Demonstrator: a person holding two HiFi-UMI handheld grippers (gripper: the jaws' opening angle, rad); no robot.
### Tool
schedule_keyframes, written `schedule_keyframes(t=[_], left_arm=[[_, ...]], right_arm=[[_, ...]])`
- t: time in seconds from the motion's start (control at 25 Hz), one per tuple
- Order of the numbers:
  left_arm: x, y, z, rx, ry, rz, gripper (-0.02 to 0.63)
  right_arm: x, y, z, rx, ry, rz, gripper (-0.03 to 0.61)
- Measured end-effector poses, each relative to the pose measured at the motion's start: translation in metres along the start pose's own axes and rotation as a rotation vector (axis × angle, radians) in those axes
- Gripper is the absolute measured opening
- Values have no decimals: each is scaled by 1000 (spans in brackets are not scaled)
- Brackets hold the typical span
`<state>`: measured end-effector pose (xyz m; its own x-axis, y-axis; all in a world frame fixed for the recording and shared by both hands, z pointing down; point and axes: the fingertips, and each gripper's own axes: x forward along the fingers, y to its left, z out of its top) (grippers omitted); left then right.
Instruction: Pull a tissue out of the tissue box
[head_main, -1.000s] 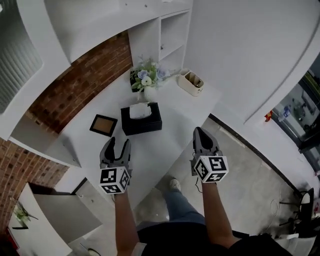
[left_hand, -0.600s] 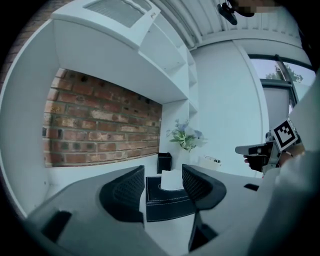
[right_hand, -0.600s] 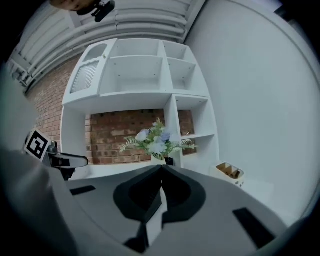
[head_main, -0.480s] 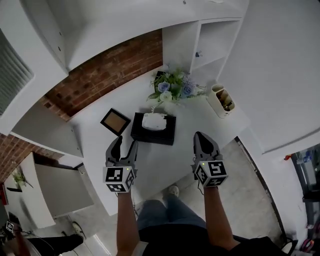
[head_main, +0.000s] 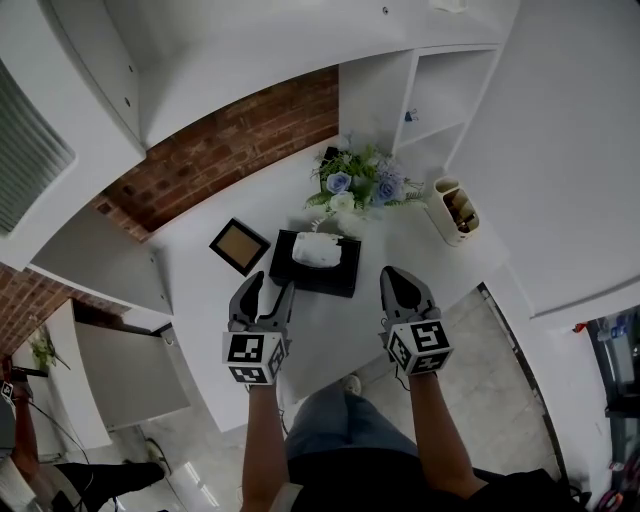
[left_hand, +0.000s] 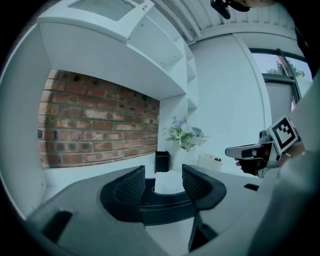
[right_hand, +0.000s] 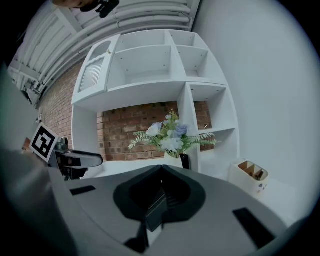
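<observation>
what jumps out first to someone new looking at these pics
The black tissue box on the white counter, a white tissue poking from its top, sits just ahead of the left gripper, whose fingers are apart. Behind it stands a bouquet of pale flowers before a red brick wall.

Bare table (head_main: 345, 322) is lying open before the tissue box (head_main: 345, 272), leaving a free approach. A flower vase (head_main: 357, 185) is crowding just behind it, a picture frame (head_main: 240, 246) is flanking its left, and a holder (head_main: 455, 210) is standing well off right.
</observation>
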<state>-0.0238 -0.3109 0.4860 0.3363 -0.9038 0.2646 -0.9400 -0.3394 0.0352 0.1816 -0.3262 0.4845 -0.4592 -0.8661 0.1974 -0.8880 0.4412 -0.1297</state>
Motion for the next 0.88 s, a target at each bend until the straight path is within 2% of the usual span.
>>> schedule_keyframes(t=[0.28,0.52,0.68,0.88], left_arm=[[17,5,-5,8,32,-26,210],[43,13,-2,64,74,-69,210],[69,13,-8,121,156,-132,210],[101,9,-28,151,290,-195,209]], right_arm=[[16,12,4,-28,14,28,-3],[22,15,1,-19,26,17,-3],[24,10,-6,-20,46,4,-3],[22,2,-14,-33,70,-15,-3]])
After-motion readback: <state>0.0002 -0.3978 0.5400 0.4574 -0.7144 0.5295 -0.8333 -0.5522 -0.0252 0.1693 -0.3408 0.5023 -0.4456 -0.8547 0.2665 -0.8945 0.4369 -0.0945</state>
